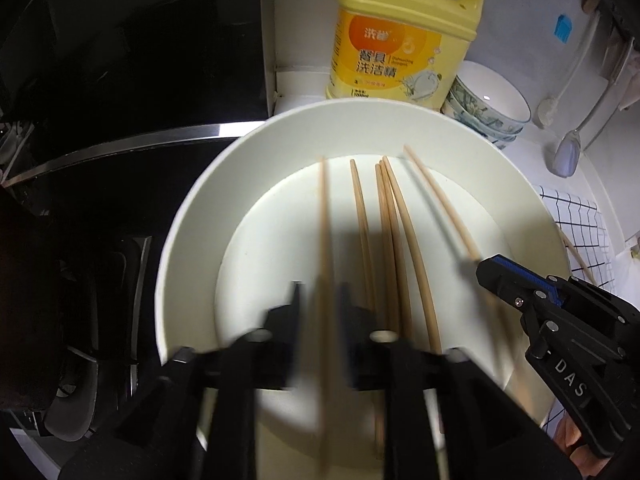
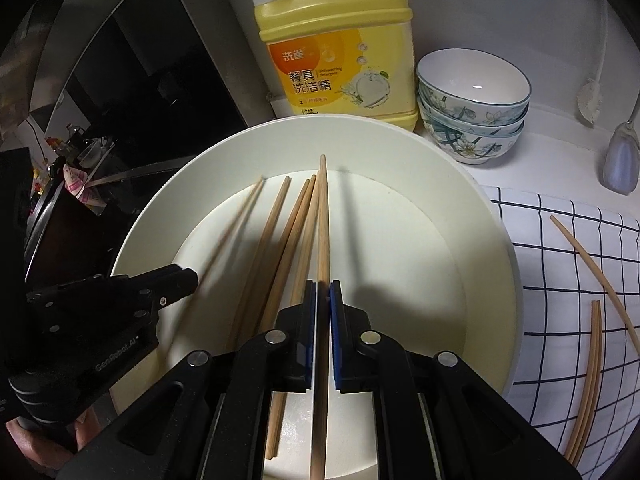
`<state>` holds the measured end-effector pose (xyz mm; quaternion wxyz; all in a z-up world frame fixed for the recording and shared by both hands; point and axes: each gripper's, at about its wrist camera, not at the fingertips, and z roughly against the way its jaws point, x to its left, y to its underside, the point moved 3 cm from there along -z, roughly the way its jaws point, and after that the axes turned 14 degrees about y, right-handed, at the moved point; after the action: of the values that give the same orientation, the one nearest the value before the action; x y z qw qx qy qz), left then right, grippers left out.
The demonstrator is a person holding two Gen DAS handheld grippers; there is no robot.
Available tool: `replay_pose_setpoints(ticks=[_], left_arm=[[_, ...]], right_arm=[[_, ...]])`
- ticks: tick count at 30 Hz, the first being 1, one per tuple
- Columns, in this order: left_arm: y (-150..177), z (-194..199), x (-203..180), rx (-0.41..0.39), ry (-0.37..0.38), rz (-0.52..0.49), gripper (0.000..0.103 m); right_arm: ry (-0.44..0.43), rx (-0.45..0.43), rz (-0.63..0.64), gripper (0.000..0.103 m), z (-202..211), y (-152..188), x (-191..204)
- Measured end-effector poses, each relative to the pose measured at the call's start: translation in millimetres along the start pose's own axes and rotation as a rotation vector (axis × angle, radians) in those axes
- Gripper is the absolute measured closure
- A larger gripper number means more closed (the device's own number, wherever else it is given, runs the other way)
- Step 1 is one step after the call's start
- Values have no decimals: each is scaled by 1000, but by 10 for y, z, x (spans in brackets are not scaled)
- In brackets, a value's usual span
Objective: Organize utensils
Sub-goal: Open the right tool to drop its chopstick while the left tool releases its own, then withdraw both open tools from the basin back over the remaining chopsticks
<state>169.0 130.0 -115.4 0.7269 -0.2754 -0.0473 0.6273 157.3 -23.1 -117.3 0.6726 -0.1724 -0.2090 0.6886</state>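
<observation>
Big white bowl (image 1: 192,220) in the middle of both views, on the counter. A few spare chopsticks (image 1: 360,216) flat on its bottom, side by side, tips toward 12 o'clock.

In the left wrist view:
- Left gripper (image 1: 320,304) low at 6 o'clock, over the bowl and tipped down into it.
- Jaws apart, with a blurry chopstick (image 1: 325,216) in the gap, tip toward 12 o'clock.
- Very smeared here, but seemingly room on both sides of the stick, so let go and not squeezed.
- Other gripper at 4 o'clock, over the bowl's rim.

In the right wrist view:
- Right gripper (image 2: 323,288) at 6 o'clock, over the same bowl.
- Blue pads (image 2: 338,340) close together, with a long chopstick (image 2: 323,216) between them, tip toward 12 o'clock.
- A thin gap beside the stick, so loose and not pinched.

Behind the bowl at 12 o'clock, a yellow soap jug (image 2: 336,60). Just beside it at 1 o'clock, a stack of 3 flower bowls (image 2: 472,120). At 3 o'clock, a checked cloth (image 2: 552,280) with loose chopsticks (image 2: 592,360) on it, well apart from the bowl. At 10 o'clock, something dark and shiny, too dim to name.
</observation>
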Motion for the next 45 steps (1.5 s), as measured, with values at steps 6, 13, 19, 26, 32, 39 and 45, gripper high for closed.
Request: replay_pose_setpoints(ticks=[6,13,19,26,32,39,45], left_arm=[[-17,201,73,-45,-16,24,37],[60,348,122,-60,-29,49,25],[145,463,120,-64,-35,37,25],[202,625,91,-80,-36,12,20],[268,739,71,-96,-34,-25,17],[360,781,-19,-97,-2,-61,12],[468,818,-222,-100,9,-92,11]], right_arm=[[14,-21,-11,85,127,9,-52],[19,-29,-6,77,240,79,-28],[27,-33,-8,72,346,190,-11],[39,-39,-11,65,508,347,29],[58,-55,-26,53,666,469,7],[96,-74,-70,44,866,635,-91],[115,-70,-87,38,999,786,-246]])
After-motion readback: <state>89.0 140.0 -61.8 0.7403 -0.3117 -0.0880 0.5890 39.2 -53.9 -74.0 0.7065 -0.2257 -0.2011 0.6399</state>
